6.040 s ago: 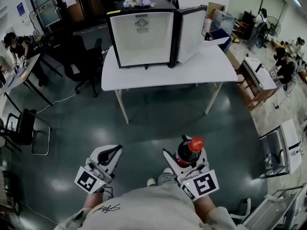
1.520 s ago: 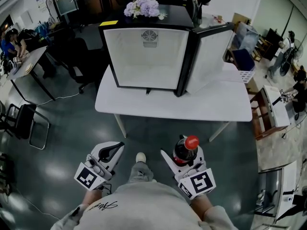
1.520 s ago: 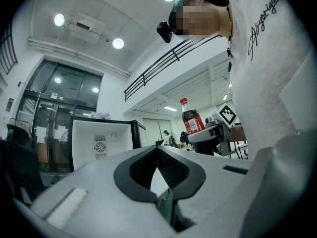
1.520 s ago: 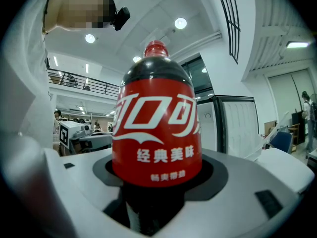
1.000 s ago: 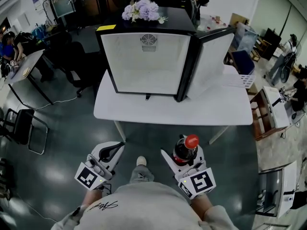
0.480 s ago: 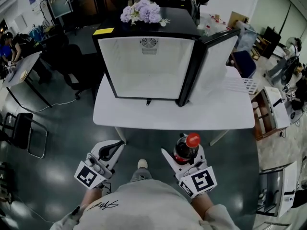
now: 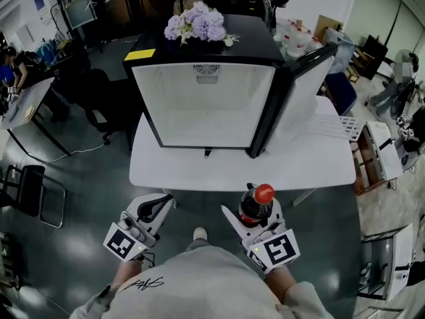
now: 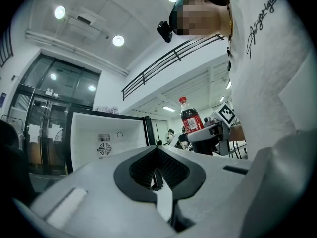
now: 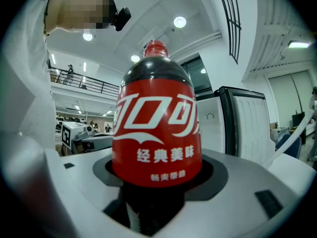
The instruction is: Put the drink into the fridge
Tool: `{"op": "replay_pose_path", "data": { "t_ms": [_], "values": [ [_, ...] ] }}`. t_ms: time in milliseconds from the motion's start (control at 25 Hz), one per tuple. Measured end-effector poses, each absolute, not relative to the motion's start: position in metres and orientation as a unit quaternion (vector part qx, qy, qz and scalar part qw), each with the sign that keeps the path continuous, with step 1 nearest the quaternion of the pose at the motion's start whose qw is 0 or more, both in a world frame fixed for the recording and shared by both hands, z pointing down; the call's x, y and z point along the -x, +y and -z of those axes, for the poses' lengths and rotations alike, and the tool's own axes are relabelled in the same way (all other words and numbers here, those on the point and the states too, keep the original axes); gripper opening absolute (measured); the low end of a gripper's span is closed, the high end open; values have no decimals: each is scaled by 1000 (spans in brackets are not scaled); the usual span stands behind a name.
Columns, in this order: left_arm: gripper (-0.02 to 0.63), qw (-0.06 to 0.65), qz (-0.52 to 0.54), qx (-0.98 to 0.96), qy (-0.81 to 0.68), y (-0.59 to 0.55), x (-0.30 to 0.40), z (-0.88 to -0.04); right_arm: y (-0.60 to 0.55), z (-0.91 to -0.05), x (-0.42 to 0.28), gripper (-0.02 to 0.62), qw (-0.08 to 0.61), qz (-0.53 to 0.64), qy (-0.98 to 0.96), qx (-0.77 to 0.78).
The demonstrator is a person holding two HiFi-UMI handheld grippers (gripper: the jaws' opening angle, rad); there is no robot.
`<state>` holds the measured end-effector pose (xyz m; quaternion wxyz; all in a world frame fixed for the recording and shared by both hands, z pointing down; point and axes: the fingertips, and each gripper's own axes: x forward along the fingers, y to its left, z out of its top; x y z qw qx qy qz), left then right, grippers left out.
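Two tools are in my hands, and only one has a job right now. On the left, my left tool (image 7: 159, 203) is closed on nothing at all; looking along it, its two jaws sit together with just air in front. In the middle, the fridge (image 7: 202, 105) stands on the white tabletop (image 7: 199, 175), a bunch of flowers (image 7: 197, 25) on its top, and its white inside looks bare. To the right of that, my right tool (image 7: 252, 219) is squeezing the drink (image 7: 263, 193), a dark cola bottle with a red cap and red label, and it stands upright in the jaws. Farthest right, the fridge door (image 7: 299, 85) is swung wide open. So I think the first parts are done: the drink is picked up and the door is open. The main part is left, because the drink is near the front edge of the tabletop and well apart from the fridge, not yet inside. I would also guess the door needs shutting after. Some things I cannot see well. The bottom of the bottle is tucked down in the tool. The bottle fills most of the right gripper view and covers much of the fridge there. I cannot tell if the fridge has any shelf.
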<state>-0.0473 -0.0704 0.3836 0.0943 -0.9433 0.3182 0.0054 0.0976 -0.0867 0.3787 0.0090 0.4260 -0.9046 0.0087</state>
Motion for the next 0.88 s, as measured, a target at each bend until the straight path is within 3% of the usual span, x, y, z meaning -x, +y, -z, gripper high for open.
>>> {"op": "replay_pose_path", "data": {
  "t_ms": [880],
  "values": [
    [3,93,-4,954,284,-157,76,-384,-161,-386,-69,313,2,-21,-889,-458]
  ]
}}
